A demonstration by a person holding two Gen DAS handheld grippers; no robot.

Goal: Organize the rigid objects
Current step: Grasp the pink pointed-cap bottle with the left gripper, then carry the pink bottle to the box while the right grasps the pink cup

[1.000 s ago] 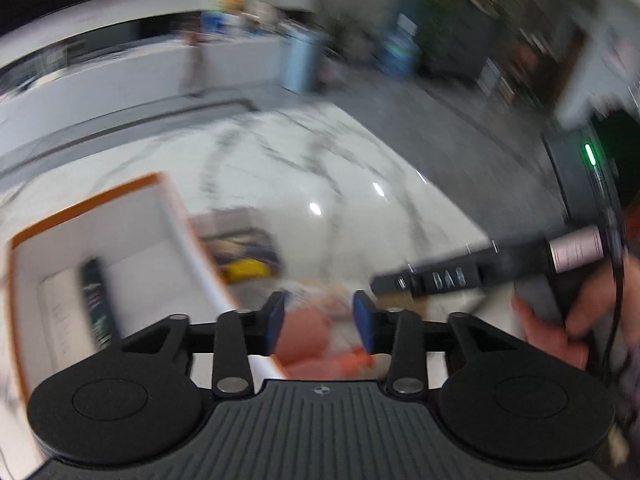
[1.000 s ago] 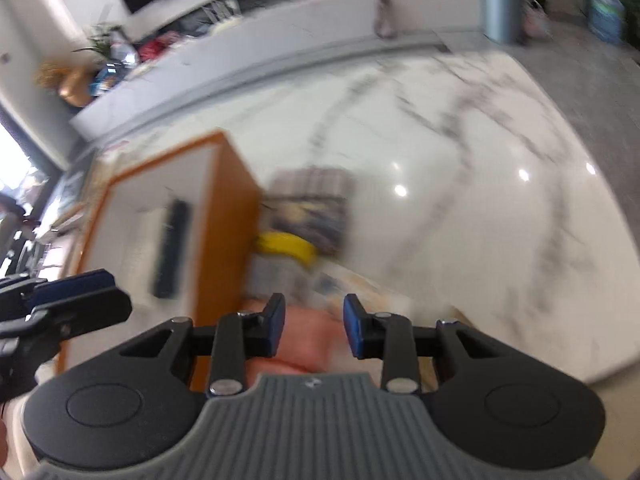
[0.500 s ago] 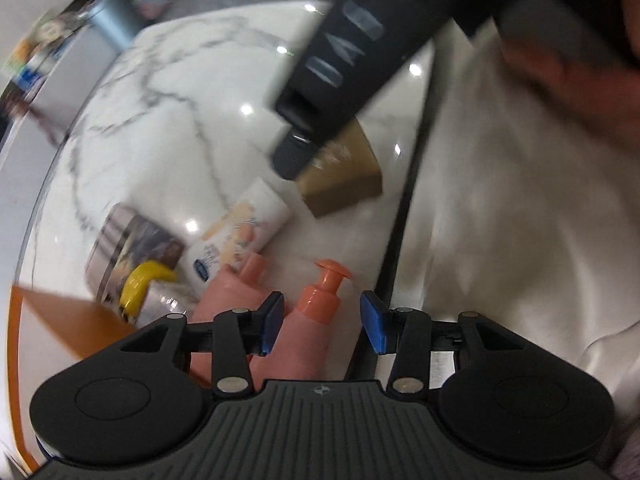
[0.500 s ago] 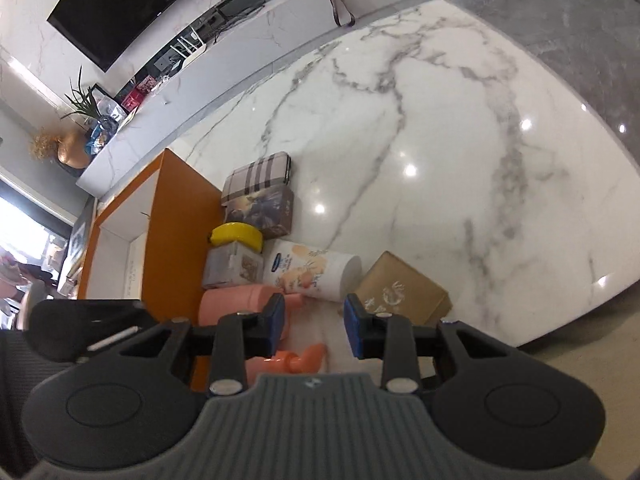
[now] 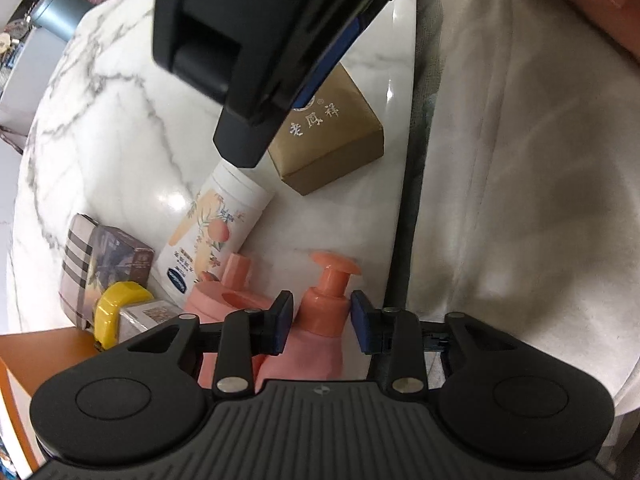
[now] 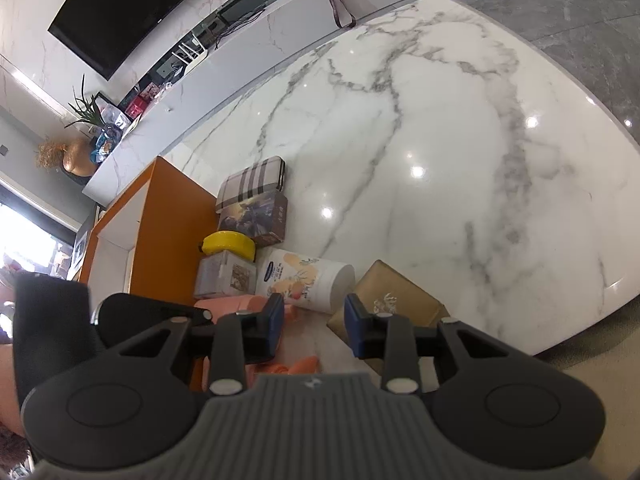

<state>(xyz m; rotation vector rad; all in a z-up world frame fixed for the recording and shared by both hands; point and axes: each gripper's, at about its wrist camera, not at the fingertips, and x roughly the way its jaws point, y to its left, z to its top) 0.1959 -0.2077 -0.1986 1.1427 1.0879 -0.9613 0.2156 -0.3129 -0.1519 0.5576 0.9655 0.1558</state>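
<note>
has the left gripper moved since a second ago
Yes. The left gripper has dropped down over the near table edge: the orange box slid off to the lower left, and the pink pump bottle now sits between its closing jaws.

Both wrist views look steeply down, sharing the pump bottle [image 5: 320, 320]

Beside the orange box [image 6: 172, 216]: two pink pump bottles [image 5: 320, 320], one white peach-print bottle [image 5: 216, 232], one kraft box [image 5: 332, 144], one plaid case [image 6: 252, 180], one dark printed box [image 6: 256, 220], one yellow-lidded container [image 6: 228, 258].
</note>
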